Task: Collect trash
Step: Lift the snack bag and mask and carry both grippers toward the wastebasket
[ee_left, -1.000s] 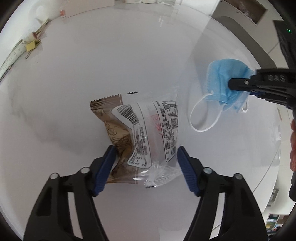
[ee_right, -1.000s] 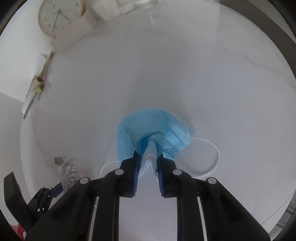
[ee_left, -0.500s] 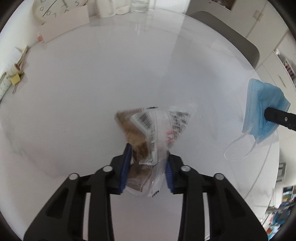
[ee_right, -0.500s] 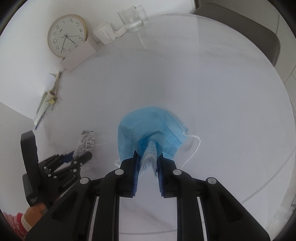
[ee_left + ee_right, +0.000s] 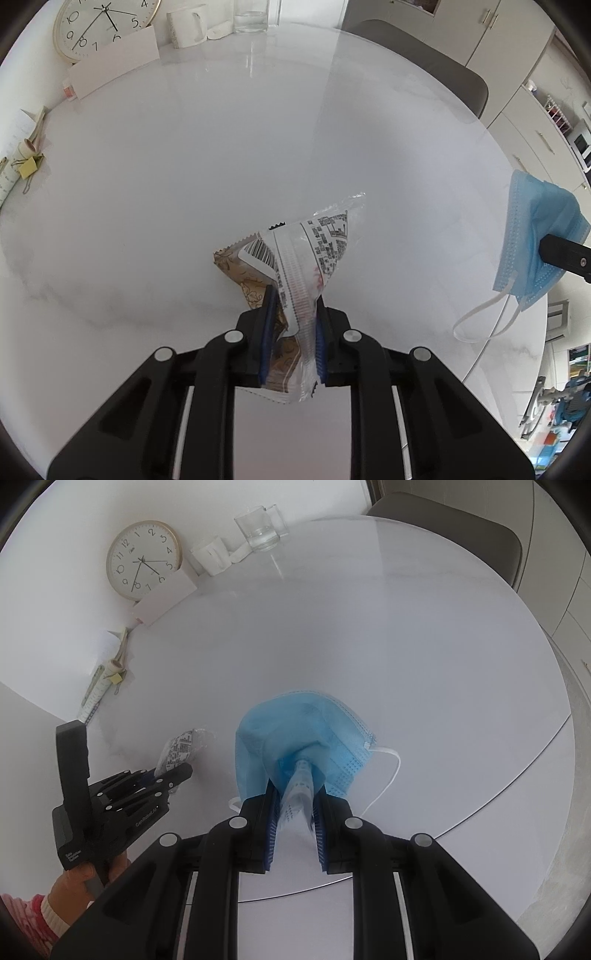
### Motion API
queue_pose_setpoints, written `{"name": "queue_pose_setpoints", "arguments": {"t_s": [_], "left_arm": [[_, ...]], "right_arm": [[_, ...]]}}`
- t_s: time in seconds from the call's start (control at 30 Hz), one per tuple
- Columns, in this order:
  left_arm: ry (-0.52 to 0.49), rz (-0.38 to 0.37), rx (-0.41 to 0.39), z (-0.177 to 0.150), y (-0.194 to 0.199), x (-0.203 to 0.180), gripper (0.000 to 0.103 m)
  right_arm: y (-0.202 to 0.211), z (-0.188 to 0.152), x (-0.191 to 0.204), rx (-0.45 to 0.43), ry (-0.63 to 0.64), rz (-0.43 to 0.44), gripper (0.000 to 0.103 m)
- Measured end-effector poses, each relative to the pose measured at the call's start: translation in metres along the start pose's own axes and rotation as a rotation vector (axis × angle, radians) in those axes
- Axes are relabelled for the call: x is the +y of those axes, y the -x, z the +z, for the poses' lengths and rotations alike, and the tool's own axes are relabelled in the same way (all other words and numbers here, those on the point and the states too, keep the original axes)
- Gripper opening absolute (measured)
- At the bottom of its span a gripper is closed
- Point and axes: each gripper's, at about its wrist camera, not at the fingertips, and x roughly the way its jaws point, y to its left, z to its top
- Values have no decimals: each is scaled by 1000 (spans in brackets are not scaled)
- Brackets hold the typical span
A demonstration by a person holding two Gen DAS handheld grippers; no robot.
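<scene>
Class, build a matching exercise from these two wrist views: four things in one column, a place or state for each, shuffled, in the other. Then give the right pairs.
Things
1. snack wrapper
2. face mask
3. wall clock
4. drinking glass

Places or states
A. leans against the wall behind a white card
B. pinched in the right gripper
C. stands at the table's far edge, beside a white mug
D. pinched in the left gripper

Pairs: 1-D, 2-B, 3-A, 4-C

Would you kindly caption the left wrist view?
Left tongs pinch a snack wrapper above the white table.
</scene>
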Motion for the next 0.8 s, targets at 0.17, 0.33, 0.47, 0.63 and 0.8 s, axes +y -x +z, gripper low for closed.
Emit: {"name": "queue_pose_setpoints", "arguments": {"t_s": [0.17,0.33,0.47,0.63,0.8], "left_arm": [[12,-114,29,-7,5,14,18],[-87,-142,18,-22,28,3,18],[-197,-150,11,-50,60,-24,18],[-254,-193,21,-91,98,-59,18],[-400,-223,7,-142,134,-117,18]], "right_arm": [[6,-8,5,-7,6,-2,18],[24,-27,12,-27,17,10,18],[49,-62,16,-47,20,23,18],[92,-122,13,-71,22,7,18],[152,-209,-1,-127,-7,-34,18]]}}
